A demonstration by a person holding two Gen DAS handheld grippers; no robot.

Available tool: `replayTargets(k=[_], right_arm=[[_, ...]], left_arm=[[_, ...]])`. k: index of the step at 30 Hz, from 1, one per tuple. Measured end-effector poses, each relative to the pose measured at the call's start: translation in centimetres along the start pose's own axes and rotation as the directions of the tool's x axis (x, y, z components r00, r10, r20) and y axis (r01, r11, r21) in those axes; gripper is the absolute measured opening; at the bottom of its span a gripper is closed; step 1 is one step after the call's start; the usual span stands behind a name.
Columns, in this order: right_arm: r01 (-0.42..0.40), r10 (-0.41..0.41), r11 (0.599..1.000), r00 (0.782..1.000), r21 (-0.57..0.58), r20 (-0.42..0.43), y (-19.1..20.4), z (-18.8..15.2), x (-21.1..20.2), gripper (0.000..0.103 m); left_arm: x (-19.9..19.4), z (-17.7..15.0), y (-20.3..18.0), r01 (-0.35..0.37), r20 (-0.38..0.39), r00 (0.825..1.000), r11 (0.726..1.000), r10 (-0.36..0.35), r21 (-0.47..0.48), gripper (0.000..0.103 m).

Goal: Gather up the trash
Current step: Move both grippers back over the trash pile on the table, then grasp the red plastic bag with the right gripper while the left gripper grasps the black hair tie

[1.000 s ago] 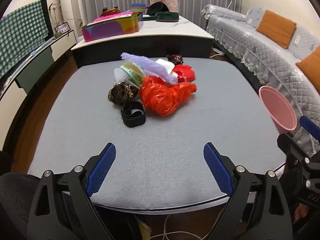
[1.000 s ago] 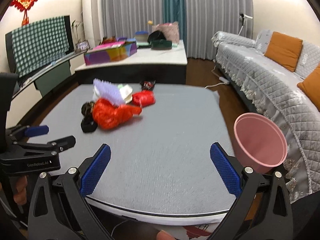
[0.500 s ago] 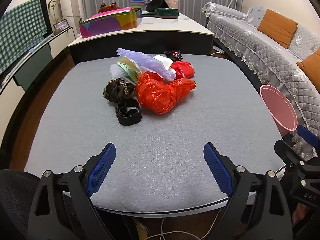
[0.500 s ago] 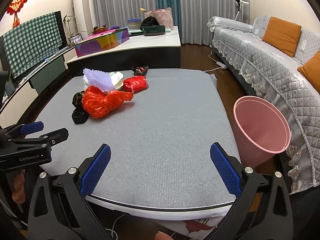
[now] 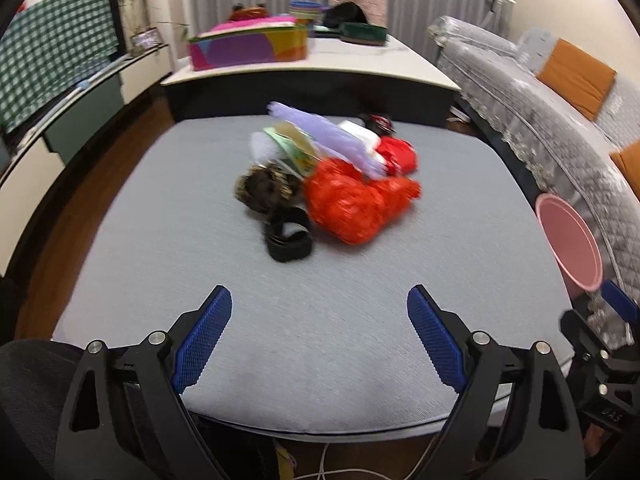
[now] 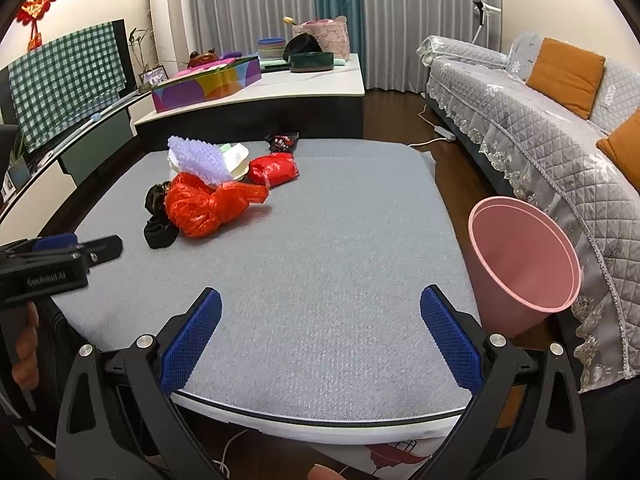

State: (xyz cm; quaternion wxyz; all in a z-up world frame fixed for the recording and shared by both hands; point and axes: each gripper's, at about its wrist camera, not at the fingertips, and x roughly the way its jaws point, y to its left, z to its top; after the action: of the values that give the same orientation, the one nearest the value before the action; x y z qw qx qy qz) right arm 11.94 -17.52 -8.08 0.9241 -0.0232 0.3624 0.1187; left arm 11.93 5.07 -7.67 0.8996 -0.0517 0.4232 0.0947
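A pile of trash lies on the grey table (image 5: 320, 344): an orange-red plastic bag (image 5: 354, 204), a smaller red bag (image 5: 398, 154), a lilac bubble sheet (image 5: 332, 138), a brown crumpled wrapper (image 5: 266, 192), a black band (image 5: 288, 236) and a dark snack packet (image 6: 283, 142). The pile also shows in the right wrist view, with the orange-red bag (image 6: 208, 208) in front. A pink bin (image 6: 520, 260) stands off the table's right edge. My left gripper (image 5: 319, 320) is open and empty over the near edge. My right gripper (image 6: 320, 320) is open and empty, with the bin to its right.
A grey quilted sofa (image 6: 540, 112) with orange cushions runs along the right. Behind the grey table stands a white-topped table (image 6: 280, 88) with a colourful box (image 6: 206, 86) and bowls. A low cabinet (image 6: 72, 148) lines the left wall.
Both grippers have moved forward toward the table; the pile and the bin look larger. Both stay open and empty.
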Motion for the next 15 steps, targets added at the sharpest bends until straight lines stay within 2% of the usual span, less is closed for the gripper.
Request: replayTargets(k=[8,15], right_arm=[[-0.034,0.036,0.998,0.999,0.052,-0.039,-0.4,2.7,1.1,0.098],[-0.096,0.093,0.995,0.993,-0.026,-0.076,3.5,5.9,5.0,0.098]], left_arm=[[-0.7,2.3,3.8,-0.053,0.001,0.999,0.996,0.054,-0.078,0.087],[-0.9,4.4,7.9,-0.143,0.029,0.989,0.982,0.148,-0.123,0.087]])
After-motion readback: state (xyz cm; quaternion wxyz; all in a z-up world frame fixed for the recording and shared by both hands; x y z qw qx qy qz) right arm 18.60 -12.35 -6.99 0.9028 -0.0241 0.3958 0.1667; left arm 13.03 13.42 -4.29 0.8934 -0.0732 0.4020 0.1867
